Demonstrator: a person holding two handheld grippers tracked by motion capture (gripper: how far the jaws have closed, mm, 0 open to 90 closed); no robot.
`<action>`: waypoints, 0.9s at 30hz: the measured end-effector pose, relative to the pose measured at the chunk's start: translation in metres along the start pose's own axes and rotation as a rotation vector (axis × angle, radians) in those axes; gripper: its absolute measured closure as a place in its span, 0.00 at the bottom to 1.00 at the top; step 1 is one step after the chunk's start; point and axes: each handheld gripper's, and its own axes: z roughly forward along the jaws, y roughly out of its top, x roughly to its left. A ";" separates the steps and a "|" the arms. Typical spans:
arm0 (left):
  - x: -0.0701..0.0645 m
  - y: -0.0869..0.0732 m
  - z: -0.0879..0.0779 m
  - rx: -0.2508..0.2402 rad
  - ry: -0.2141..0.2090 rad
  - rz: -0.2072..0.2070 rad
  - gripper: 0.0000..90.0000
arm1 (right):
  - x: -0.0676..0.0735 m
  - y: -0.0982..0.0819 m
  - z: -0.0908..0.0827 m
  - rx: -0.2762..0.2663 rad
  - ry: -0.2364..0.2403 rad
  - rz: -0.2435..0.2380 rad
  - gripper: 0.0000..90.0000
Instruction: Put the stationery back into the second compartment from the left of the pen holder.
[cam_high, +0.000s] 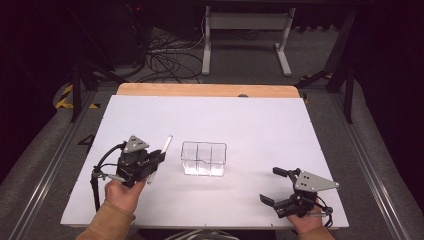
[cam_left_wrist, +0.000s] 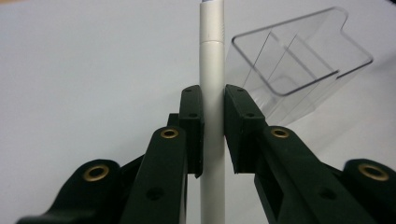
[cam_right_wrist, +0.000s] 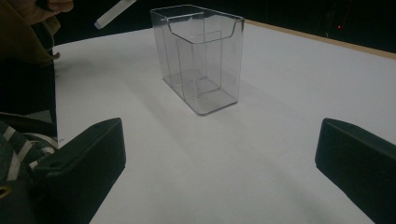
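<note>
one white table (cam_high: 260, 130) is seen bearing a clear divided organizer (cam_high: 203, 158), the right gripper (cam_high: 274, 186) is held released nearby, and a white pen (cam_high: 163, 150), clamped in the left gripper (cam_high: 159, 156) beside the organizer, could be slipped or knocked against its rim.

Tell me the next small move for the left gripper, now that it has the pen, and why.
Probably carry it right, over the clear box. The left gripper is shut on the pen, which sits beside the box, not above it; the box stands empty and open-topped.
</note>
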 end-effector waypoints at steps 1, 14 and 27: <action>0.000 0.001 -0.001 -0.013 0.006 0.005 0.87 | 0.000 0.000 0.000 0.000 0.000 0.000 0.03; -0.001 0.018 -0.012 -0.164 -0.023 0.022 0.87 | 0.000 0.000 0.001 0.003 0.001 0.001 0.03; -0.015 0.039 -0.013 -0.262 -0.097 0.099 0.87 | 0.001 -0.001 0.001 0.003 0.005 0.002 0.03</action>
